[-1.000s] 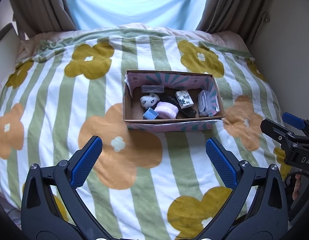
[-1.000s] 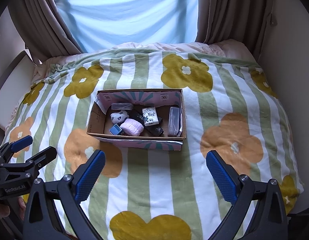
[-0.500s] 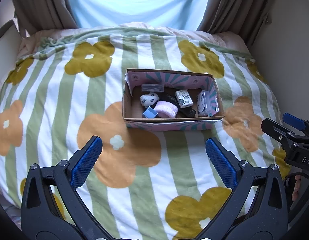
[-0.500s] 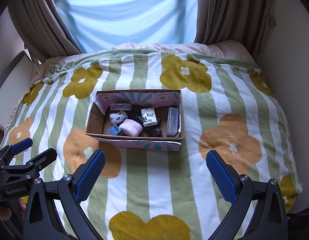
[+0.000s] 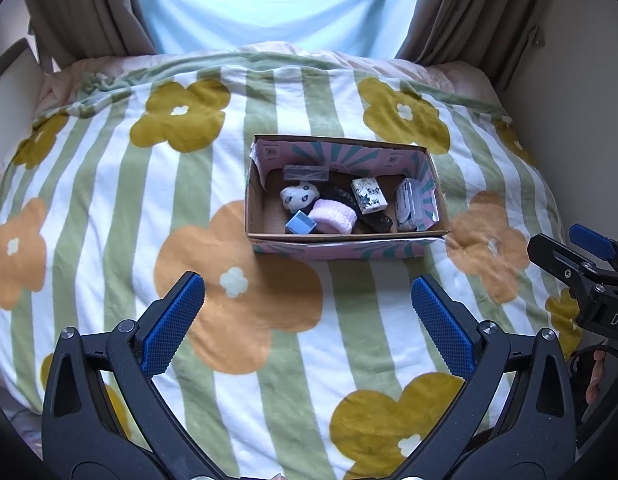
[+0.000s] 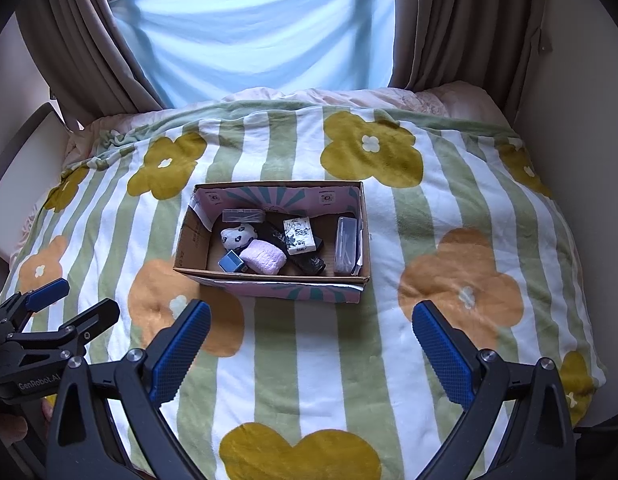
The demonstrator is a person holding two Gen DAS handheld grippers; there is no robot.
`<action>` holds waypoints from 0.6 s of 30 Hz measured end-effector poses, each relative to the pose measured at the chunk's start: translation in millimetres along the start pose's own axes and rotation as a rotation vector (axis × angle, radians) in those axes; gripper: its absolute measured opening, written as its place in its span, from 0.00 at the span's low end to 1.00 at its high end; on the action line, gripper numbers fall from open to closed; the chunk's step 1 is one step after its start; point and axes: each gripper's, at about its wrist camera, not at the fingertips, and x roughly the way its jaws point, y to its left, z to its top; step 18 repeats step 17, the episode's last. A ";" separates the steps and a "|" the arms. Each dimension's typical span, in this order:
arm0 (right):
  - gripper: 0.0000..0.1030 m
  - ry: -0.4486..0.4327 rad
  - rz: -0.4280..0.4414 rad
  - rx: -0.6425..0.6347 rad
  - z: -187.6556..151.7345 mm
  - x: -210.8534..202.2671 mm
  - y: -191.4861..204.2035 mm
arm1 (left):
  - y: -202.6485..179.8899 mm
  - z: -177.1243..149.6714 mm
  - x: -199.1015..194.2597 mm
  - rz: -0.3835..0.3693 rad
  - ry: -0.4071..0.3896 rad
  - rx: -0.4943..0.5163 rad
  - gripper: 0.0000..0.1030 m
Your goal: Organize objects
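All visible items lie inside the cardboard box (image 5: 269, 216); left gripper (image 5: 307, 300) and right gripper (image 6: 311, 330) hover near, jaws spread, empty.

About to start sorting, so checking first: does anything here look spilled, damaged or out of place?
Nothing spilled. The cardboard box sits upright on the blanket, its small items jumbled inside. Its left inner liner looks torn and peeling.

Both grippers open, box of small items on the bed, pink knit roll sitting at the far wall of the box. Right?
Not quite: the pink knit roll lies by the near wall of the box, beside the blue cube. The right wrist view shows it. Both grippers, left and right, have jaws open.
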 end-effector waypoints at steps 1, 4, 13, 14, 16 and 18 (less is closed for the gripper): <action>0.98 0.001 0.000 0.000 -0.1 0.1 0.0 | -0.8 -0.3 0.8 -0.003 0.005 0.007 1.00; 0.98 0.003 0.001 0.001 0.4 -0.3 -0.6 | -2.4 -2.1 2.1 -0.025 0.005 0.010 1.00; 0.98 -0.002 0.001 -0.003 2.8 -3.0 -1.1 | 0.1 -4.9 5.8 -0.027 0.004 -0.004 1.00; 0.98 -0.001 0.001 -0.003 2.0 -3.0 -0.7 | 1.7 -5.5 6.3 -0.039 0.003 -0.015 1.00; 0.98 -0.002 0.001 -0.001 2.4 -3.3 -1.0 | 4.9 -5.6 6.8 -0.043 0.001 -0.029 1.00; 0.98 -0.002 0.002 -0.002 1.7 -3.1 -0.6 | 5.5 -5.1 7.7 -0.043 0.003 -0.028 1.00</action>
